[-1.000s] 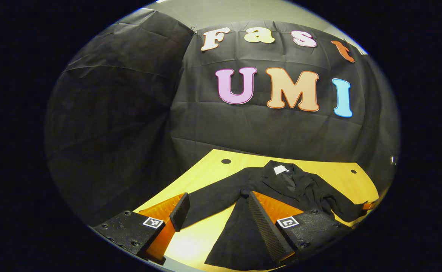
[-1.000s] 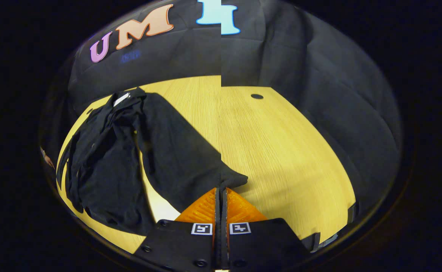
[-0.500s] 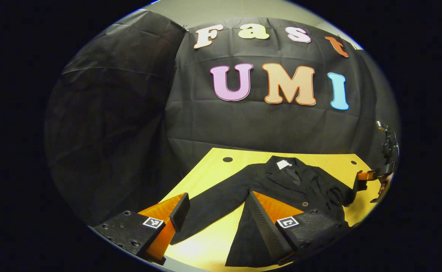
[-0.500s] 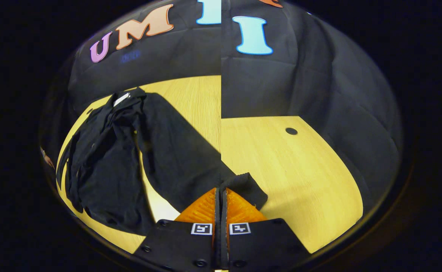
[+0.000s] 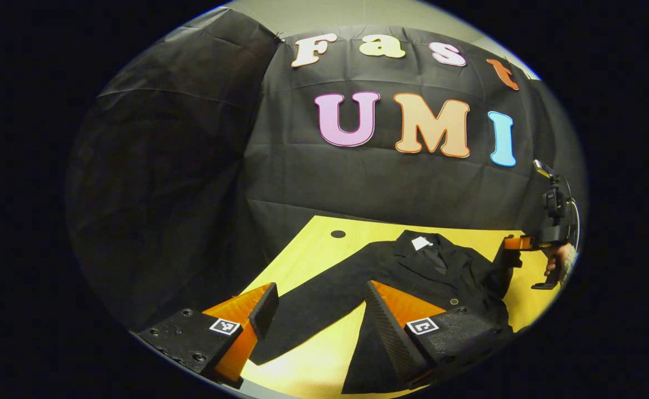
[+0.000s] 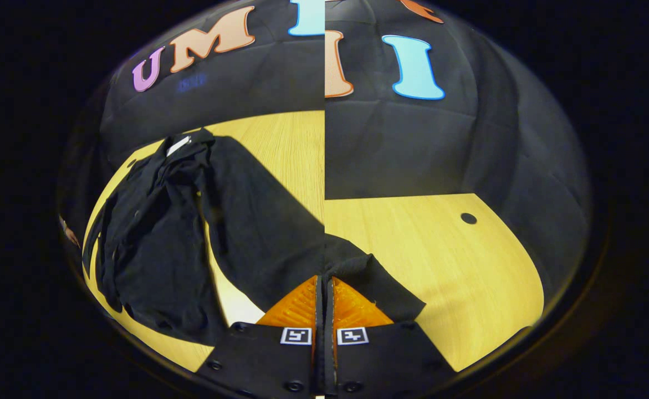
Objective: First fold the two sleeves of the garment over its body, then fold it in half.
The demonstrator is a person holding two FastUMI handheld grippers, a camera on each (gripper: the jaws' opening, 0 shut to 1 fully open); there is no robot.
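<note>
A black jacket [image 5: 429,269] lies face up on the yellow table [image 5: 313,360], collar and white label [image 5: 421,243] at the far side. Its one sleeve [image 5: 313,296] stretches out flat towards me, and my left gripper [image 5: 318,292] hovers open above it, one finger on each side. At the far right of the left gripper view, my right gripper [image 5: 515,244], held by a hand [image 5: 560,266], lifts the other sleeve off the table. In the right gripper view, my right gripper [image 6: 324,285] is shut on that sleeve's cuff [image 6: 374,280], which drapes over the fingers.
The table [image 6: 468,277] is light wood with a small round hole near each far corner [image 5: 338,234] [image 6: 468,218]. Black cloth walls close the booth right behind the table. Bare wood lies to the right of the held cuff.
My right gripper has risen with the cuff and carried it up and inward towards the jacket body. The left gripper stays open and has barely shifted.
</note>
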